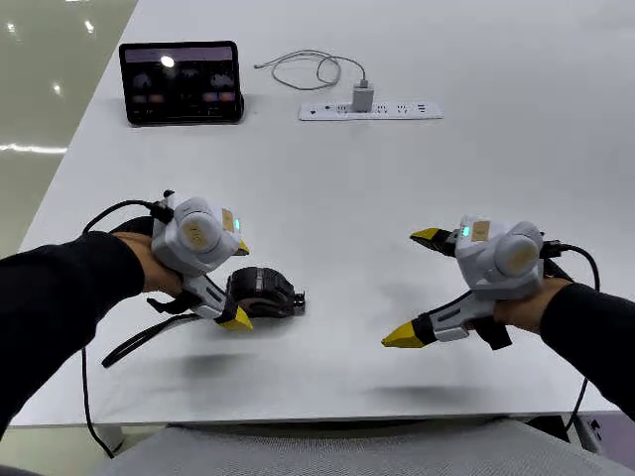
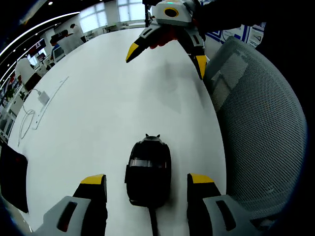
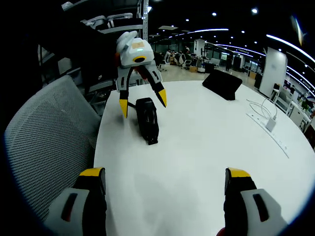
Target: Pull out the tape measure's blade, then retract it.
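While the black tape measure (image 1: 263, 293) lies near the white workbench's (image 1: 337, 188) front edge at 7 o'clock, the left gripper (image 1: 240, 283) straddles it, jaws wide, gaps either side. The right gripper (image 1: 415, 286) hovers at 4 o'clock, spread wide, holding nothing, with bare tabletop between the two. A tablet (image 1: 182, 81) and a power strip (image 1: 370, 109) sit at 11 and 12 o'clock.
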`<state>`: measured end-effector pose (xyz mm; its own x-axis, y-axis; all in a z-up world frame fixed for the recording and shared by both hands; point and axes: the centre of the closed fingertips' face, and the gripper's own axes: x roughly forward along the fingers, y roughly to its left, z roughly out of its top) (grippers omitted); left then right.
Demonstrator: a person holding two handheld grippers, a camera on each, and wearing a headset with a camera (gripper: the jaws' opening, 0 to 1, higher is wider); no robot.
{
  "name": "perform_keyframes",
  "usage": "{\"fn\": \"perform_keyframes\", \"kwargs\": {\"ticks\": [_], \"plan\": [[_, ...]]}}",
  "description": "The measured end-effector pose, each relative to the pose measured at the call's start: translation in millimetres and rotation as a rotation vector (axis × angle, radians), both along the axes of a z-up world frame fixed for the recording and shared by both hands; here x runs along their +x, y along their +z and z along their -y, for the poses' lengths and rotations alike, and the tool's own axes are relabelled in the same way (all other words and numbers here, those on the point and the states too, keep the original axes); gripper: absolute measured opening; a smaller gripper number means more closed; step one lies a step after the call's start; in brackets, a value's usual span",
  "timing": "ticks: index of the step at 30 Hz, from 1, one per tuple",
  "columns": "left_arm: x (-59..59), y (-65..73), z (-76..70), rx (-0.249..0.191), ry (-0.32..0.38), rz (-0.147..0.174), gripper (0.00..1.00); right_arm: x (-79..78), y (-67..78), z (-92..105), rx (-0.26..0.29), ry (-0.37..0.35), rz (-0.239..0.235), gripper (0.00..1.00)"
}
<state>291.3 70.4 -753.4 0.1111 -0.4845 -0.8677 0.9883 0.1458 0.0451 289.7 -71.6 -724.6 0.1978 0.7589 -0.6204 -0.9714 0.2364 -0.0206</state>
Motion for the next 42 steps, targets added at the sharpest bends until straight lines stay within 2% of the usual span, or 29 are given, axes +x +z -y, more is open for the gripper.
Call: {"fn": "perform_keyframes", "kwargs": {"ticks": [3, 5, 8, 10, 11, 12, 20, 23, 28, 29, 31, 32, 36, 39, 42], "plan": [[-0.7, 2.0, 8.6, 0.003, -0.036, 0.002, 0.57, 1.1, -0.2, -13.6, 0.004, 0.031, 0.005, 0.95], [0.8, -0.5, 8.5, 0.026, -0.057, 0.011, 0.51, 2.9, -2.9, -22.2, -0.001, 0.044, 0.008, 0.94], [-1.7, -4.8, 7.9, 0.046, -0.08, -0.015, 0.42, 3.1, -8.4, -33.3, -0.004, 0.058, -0.008, 0.91], [-0.8, -7.4, 5.2, 0.071, -0.098, -0.003, 0.35, 1.3, -13.9, -39.9, -0.018, 0.079, -0.012, 0.89], [-6.2, -8.8, 4.0, 0.077, -0.099, -0.035, 0.34, 0.8, -16.0, -42.8, -0.022, 0.087, -0.012, 0.87], [-2.7, -8.8, 5.2, 0.072, -0.102, -0.012, 0.34, -0.2, -19.0, -46.4, -0.03, 0.097, -0.014, 0.86], [-4.1, -8.4, 4.3, 0.091, -0.13, -0.015, 0.33, -0.7, -31.0, -72.4, -0.048, 0.157, -0.006, 0.65], [-3.9, -8.8, 4.0, 0.093, -0.129, -0.021, 0.33, -0.1, -31.6, -80.5, -0.049, 0.171, 0.006, 0.61], [-2.6, -9.9, 3.9, 0.107, -0.119, -0.032, 0.33, -4.0, -35.5, -92.7, -0.062, 0.204, -0.009, 0.54], [-2.4, -10.2, 3.8, 0.108, -0.116, -0.037, 0.33, -3.2, -37.9, -94.9, -0.062, 0.203, -0.016, 0.51], [-1.7, -10.4, 3.7, 0.108, -0.104, -0.053, 0.33, -4.2, -42.6, -97.6, -0.061, 0.187, -0.059, 0.44], [-1.8, -10.6, 3.8, 0.112, -0.103, -0.058, 0.33, -2.5, -46.0, -99.9, -0.065, 0.188, -0.058, 0.4], [-0.2, -12.4, 2.6, 0.131, -0.101, -0.071, 0.33, -5.3, -54.7, -104.1, -0.085, 0.195, -0.068, 0.37], [-2.6, -12.8, 2.3, 0.136, -0.104, -0.065, 0.33, -6.9, -60.2, -105.2, -0.105, 0.2, -0.075, 0.32], [-1.5, -13.7, 1.6, 0.127, -0.099, -0.049, 0.33, -4.7, -63.8, -106.6, -0.118, 0.203, -0.062, 0.3]]}}
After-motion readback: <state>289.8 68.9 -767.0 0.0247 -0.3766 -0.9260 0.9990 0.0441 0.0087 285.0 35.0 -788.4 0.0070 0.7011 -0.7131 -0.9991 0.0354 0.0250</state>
